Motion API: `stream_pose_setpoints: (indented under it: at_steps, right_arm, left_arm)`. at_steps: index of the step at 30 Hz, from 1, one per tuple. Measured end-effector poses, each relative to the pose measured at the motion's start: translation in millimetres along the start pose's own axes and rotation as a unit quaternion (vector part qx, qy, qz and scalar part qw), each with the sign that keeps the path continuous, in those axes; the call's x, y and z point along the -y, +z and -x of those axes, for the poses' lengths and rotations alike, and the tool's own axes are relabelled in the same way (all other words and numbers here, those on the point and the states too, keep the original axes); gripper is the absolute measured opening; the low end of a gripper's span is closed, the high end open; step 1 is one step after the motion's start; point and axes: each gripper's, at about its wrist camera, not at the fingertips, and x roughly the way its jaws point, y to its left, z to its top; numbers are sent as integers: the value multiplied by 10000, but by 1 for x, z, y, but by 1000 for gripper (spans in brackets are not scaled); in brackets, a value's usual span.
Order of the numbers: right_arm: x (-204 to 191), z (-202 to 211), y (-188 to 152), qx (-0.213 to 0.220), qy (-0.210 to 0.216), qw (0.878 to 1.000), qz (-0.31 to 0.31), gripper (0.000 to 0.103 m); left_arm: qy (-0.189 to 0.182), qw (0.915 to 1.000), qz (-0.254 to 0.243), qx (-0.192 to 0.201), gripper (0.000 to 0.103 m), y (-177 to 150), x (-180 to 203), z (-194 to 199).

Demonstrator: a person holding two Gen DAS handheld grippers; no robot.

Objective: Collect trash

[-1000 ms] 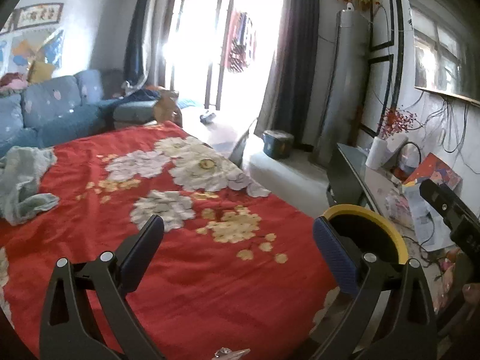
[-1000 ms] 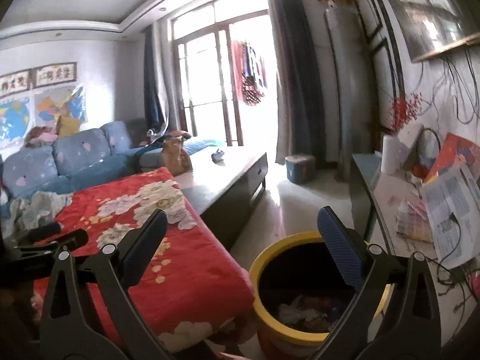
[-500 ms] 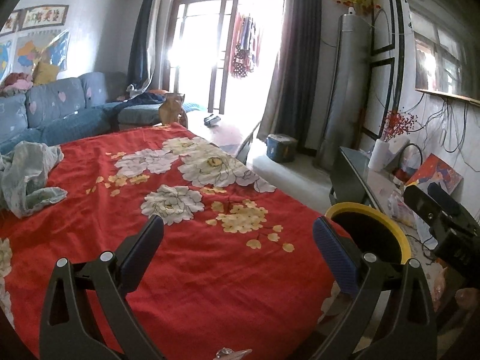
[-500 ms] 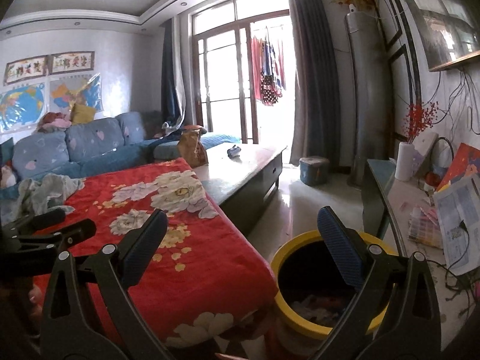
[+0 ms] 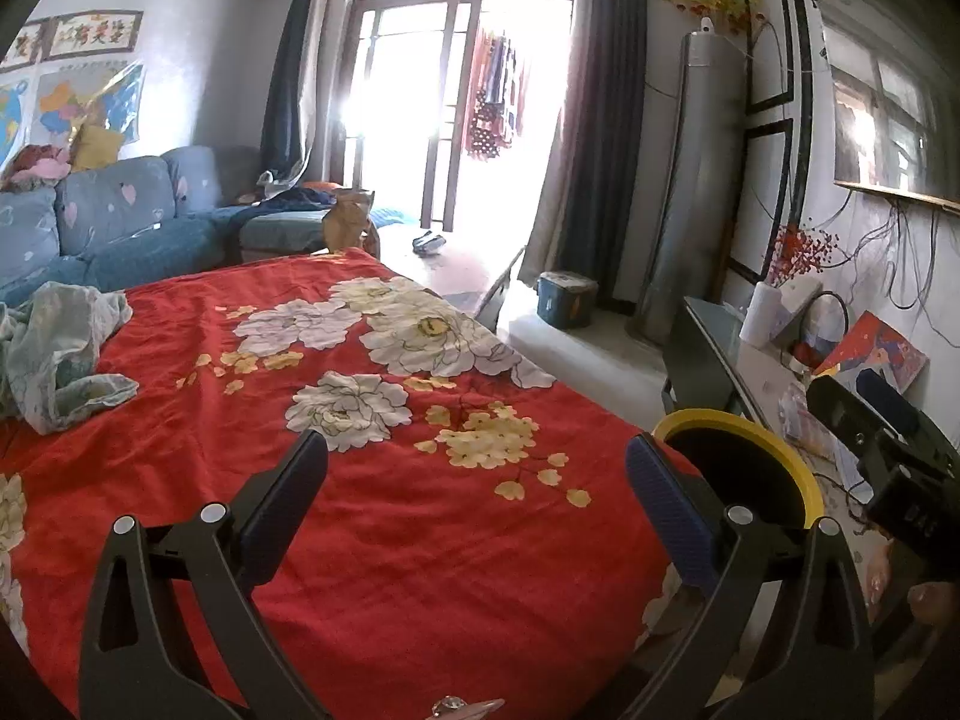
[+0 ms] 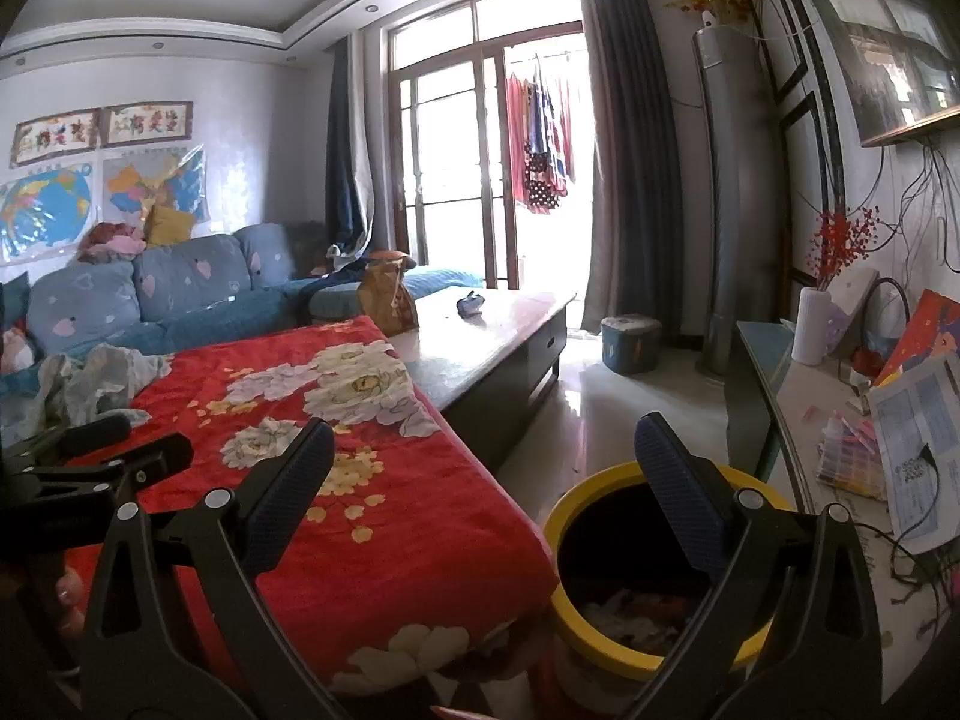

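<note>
Spreading below me, the red flowered blanket fills most of the view, a crumpled grey cloth lying at its far left. Just beside its right edge stands the yellow-rimmed bin with trash inside. My left gripper and right gripper both gape wide, holding nothing.

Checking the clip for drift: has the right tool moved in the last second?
Yes. In the right wrist view the yellow bin has slid right and the ceiling shows more, so the open right tool swung left and tilted up.
</note>
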Motion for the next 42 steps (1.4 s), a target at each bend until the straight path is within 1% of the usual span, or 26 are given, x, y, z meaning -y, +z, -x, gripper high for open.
stream_pose_setpoints:
  at_steps: [42]
  right_arm:
    - [-3, -1, -2, 27, -4, 10000, -3, 92]
  left_arm:
    - [-20, 10000, 10, 40, 97, 6, 5, 1]
